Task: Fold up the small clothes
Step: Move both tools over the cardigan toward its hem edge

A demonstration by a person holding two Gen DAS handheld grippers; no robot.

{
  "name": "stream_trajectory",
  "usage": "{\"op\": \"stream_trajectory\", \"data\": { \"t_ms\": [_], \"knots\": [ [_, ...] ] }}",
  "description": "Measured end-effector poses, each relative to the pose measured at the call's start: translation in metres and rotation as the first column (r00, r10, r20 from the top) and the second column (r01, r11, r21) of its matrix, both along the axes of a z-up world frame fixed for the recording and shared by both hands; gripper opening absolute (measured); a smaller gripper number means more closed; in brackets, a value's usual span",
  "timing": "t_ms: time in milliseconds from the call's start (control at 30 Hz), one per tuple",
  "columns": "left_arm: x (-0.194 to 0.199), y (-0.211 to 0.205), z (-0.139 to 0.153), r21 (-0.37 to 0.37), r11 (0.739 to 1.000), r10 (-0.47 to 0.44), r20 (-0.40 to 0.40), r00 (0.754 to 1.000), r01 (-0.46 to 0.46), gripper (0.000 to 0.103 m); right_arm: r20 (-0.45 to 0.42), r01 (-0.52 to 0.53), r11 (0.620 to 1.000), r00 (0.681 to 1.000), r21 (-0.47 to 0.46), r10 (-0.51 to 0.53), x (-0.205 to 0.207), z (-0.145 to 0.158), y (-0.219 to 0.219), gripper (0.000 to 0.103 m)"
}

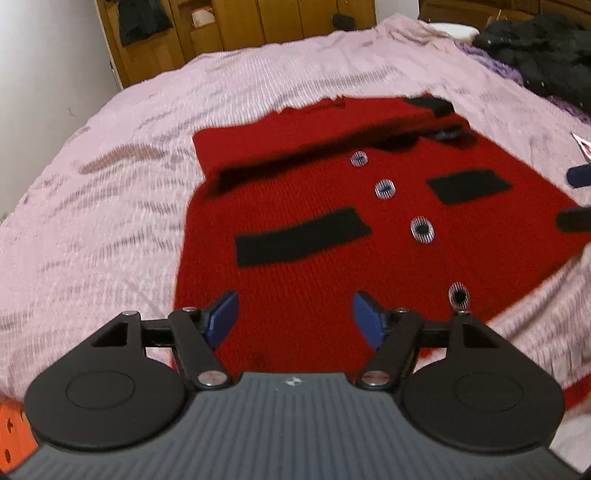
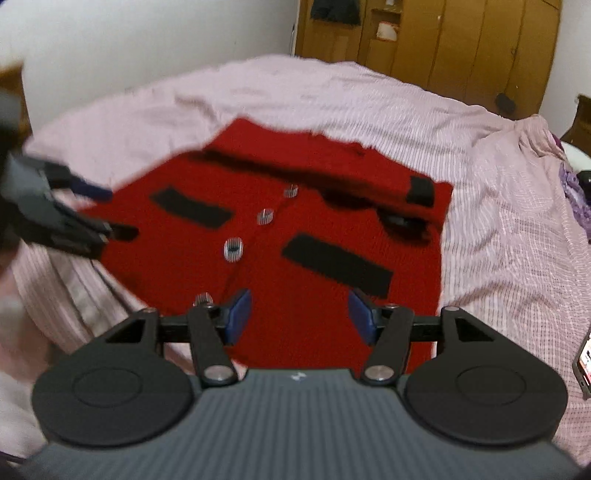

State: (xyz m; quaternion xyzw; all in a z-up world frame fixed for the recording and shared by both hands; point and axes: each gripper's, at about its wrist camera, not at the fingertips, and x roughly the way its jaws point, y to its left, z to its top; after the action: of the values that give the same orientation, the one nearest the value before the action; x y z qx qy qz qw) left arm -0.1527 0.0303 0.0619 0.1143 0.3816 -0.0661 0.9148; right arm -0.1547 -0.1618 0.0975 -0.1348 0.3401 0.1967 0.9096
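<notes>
A red knit cardigan (image 1: 332, 295) with black pocket bands and striped buttons lies flat on the pink bedspread (image 1: 110, 184), its sleeves folded across the chest. My left gripper (image 1: 295, 317) hovers over the hem, open, with nothing pinched between its blue pads. The right wrist view shows the same cardigan (image 2: 314, 314) from the other side. My right gripper (image 2: 299, 314) is open above the hem there, also with nothing in it. The left gripper (image 2: 110, 212) shows blurred at the garment's left edge in that view. The right gripper (image 1: 570, 199) shows at the far right edge of the left wrist view.
A wooden wardrobe (image 1: 240, 29) stands beyond the bed's far end. Dark clothes (image 1: 546, 48) and purple fabric (image 2: 572, 188) are heaped at the bed's right side. A phone (image 2: 585, 362) lies near the right edge. Bare pink bedspread (image 2: 498, 221) surrounds the cardigan.
</notes>
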Motion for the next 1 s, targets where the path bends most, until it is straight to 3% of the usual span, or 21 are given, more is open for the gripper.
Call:
{"op": "stream_trajectory", "data": {
  "t_ms": [300,500,700,833,1000],
  "knots": [
    [-0.005,-0.004,-0.023,-0.017,1.000,-0.005,-0.060,0.998,0.004,0.075,-0.039,-0.073,0.981,0.997,-0.180,0.067,-0.009,-0.043,0.034,0.060],
    [-0.003,-0.004,-0.031,-0.014,1.000,-0.005,-0.077,0.997,0.004,0.075,-0.062,-0.115,0.943,0.993,-0.311,0.100,-0.008,-0.065,0.053,0.060],
    [-0.004,-0.006,-0.030,-0.026,0.999,-0.026,-0.074,0.997,0.024,0.075,-0.029,-0.145,0.895,0.989,-0.421,0.147,-0.015,-0.072,0.071,0.060],
    [-0.006,-0.008,-0.030,-0.029,0.999,-0.040,-0.073,0.997,0.038,0.075,0.043,-0.083,0.901,0.993,-0.426,0.112,-0.015,-0.067,0.074,0.060],
    [-0.009,-0.008,-0.027,-0.057,0.996,-0.066,-0.061,0.996,0.062,0.075,0.133,0.006,0.937,0.990,-0.350,0.043,-0.014,-0.047,0.063,0.060]
  ]
}}
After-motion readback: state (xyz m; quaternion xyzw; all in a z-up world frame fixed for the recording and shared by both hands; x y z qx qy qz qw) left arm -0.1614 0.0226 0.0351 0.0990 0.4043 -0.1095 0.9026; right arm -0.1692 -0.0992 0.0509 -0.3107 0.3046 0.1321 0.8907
